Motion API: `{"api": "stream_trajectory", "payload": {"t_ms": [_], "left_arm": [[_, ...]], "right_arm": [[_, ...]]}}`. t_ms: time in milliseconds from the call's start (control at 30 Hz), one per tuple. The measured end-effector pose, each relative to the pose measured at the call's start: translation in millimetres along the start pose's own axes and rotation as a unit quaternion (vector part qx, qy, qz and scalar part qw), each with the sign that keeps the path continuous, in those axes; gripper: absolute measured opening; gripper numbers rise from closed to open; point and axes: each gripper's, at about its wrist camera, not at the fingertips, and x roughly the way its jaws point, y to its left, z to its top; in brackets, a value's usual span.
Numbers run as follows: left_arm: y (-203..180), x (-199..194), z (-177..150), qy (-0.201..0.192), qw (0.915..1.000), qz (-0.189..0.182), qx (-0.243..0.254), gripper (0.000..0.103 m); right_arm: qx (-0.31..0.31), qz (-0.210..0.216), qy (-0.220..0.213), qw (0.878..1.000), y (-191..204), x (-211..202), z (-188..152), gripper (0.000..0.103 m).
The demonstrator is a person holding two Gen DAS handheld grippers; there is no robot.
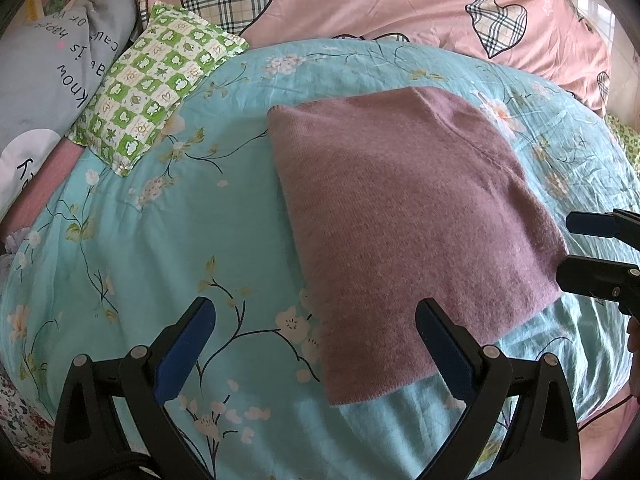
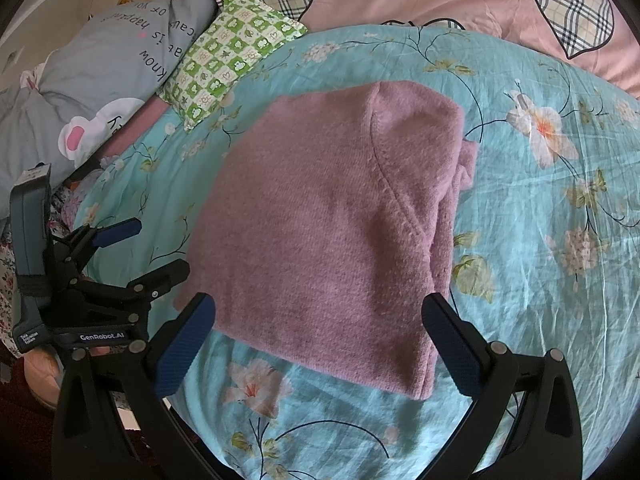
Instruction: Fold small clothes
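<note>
So the fuzzy mauve-pink knit sweater (image 1: pixel 404 224) is lying flat in a folded, roughly rectangular bundle on the turquoise floral bedsheet (image 1: pixel 152 248), pretty much in the middle of the bed. In the right wrist view you can see a curved seam running down it and a stack of folded layers along its right edge, so there's clearly more than one layer there. The left gripper (image 1: pixel 316 340), black with blue pads, is hanging just above the sheet at the sweater's near left corner with its fingers spread wide, nothing in between except sheet and the sweater's edge; its right finger sits over the knit. The right gripper (image 2: pixel 318 338), same black and blue build, is also wide open and hovers over the near edge of the sweater, straddling most of its width, not pinching anything. Each gripper shows up off to the side in the other's camera, both close to the sweater's near corners. Up at the head of the bed there's a small green-and-white checked pillow (image 1: pixel 156 88), a grey pillow with black lettering (image 1: pixel 52 76) beside it, and a pink duvet with plaid hearts (image 1: pixel 360 4) behind the sweater.
</note>
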Motion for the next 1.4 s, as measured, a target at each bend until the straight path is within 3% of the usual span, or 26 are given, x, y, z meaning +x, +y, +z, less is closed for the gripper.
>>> {"api": "stream_trajectory", "payload": {"t_ms": [300, 1400], "left_arm": [[1.2, 6.1, 14.7, 0.001, 0.9998, -0.019, 0.001, 0.100], [2.2, 15.1, 18.3, 0.005, 0.9999, -0.011, 0.007, 0.100]], "right_arm": [[0.001, -0.001, 0.000, 1.000, -2.0, -0.8, 4.3, 0.103], [0.004, 0.003, -0.001, 1.000, -7.8, 1.3, 7.2, 0.103]]}}
